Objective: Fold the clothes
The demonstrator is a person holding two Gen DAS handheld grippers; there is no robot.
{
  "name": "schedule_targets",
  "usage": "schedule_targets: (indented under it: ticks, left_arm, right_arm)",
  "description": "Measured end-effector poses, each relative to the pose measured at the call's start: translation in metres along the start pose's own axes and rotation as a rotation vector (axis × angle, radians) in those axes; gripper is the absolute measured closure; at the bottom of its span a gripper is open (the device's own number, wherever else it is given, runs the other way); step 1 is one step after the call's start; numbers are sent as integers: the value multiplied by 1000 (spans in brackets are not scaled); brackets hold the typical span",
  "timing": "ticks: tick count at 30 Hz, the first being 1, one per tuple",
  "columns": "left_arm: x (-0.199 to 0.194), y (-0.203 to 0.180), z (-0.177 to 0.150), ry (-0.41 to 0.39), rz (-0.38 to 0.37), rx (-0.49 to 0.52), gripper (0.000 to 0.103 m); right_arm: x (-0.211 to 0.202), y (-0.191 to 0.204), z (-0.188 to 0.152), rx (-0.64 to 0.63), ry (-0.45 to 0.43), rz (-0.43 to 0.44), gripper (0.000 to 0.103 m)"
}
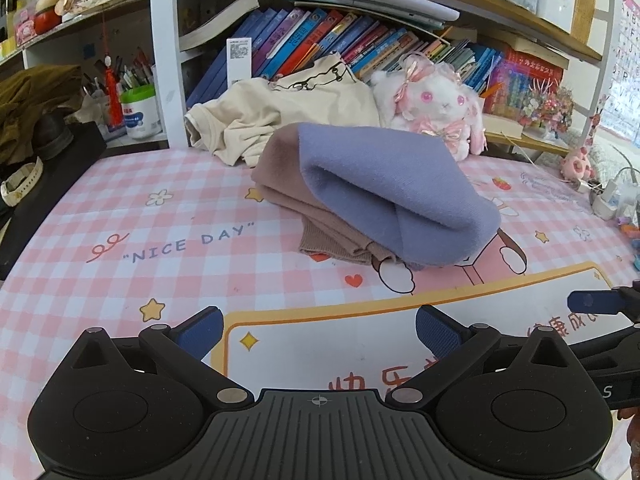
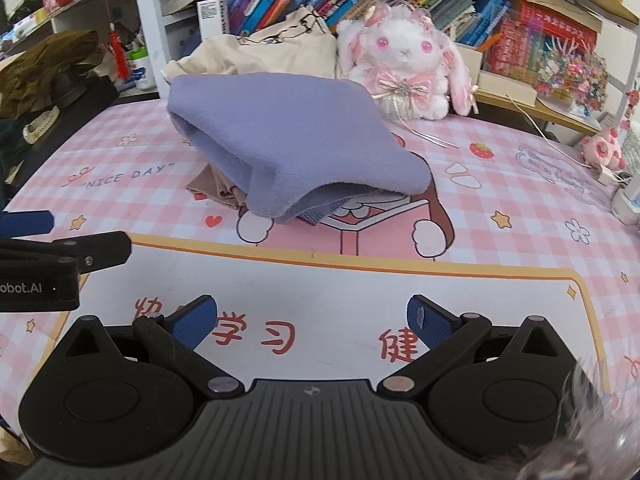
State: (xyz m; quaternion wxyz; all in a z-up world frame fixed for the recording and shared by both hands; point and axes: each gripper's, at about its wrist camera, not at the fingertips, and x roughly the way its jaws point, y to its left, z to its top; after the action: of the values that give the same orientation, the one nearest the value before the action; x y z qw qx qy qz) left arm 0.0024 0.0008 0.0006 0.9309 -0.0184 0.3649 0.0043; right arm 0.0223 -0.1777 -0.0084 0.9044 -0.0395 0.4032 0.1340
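A folded lavender and tan garment [image 1: 384, 196] lies on the pink checked table mat [image 1: 160, 240], its lavender half draped over the tan half. It also shows in the right wrist view [image 2: 288, 140]. A crumpled cream garment [image 1: 280, 116] lies behind it against the bookshelf, also in the right wrist view [image 2: 272, 52]. My left gripper [image 1: 320, 330] is open and empty, near the table's front, short of the folded garment. My right gripper [image 2: 312, 320] is open and empty, also short of it. Each gripper shows at the edge of the other's view.
A white plush rabbit [image 2: 404, 68] sits behind the garments on the right. A bookshelf [image 1: 360, 40] full of books lines the back. Dark olive cloth [image 1: 36, 100] and a pen cup [image 1: 136, 108] stand at the left. Chargers and cables [image 1: 612, 196] lie at the right edge.
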Motion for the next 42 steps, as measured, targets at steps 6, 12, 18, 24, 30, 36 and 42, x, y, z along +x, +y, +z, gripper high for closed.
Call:
schedule_targets:
  ticks: [6, 12, 18, 24, 30, 36, 42]
  left_arm:
    - [-4, -8, 1, -22, 7, 21, 0]
    - [-6, -16, 0, -23, 17, -9, 0]
    - [-7, -29, 0, -25, 12, -27, 0]
    - [0, -51, 4, -35, 84, 12, 0]
    - [16, -85, 13, -54, 128, 116, 2]
    - [34, -120, 20, -65, 184, 225, 5]
    - [56, -145, 26, -98, 248, 295, 6]
  right_arm:
    - [2, -9, 1, 5, 3, 9, 0]
    - [2, -19, 2, -24, -7, 33, 0]
    - [5, -38, 3, -17, -4, 64, 0]
    - [15, -66, 7, 5, -20, 53, 0]
    - [27, -108, 14, 129, -9, 125, 8]
    - [32, -141, 25, 234, -2, 215, 24]
    - [25, -168, 31, 368, -18, 311, 24]
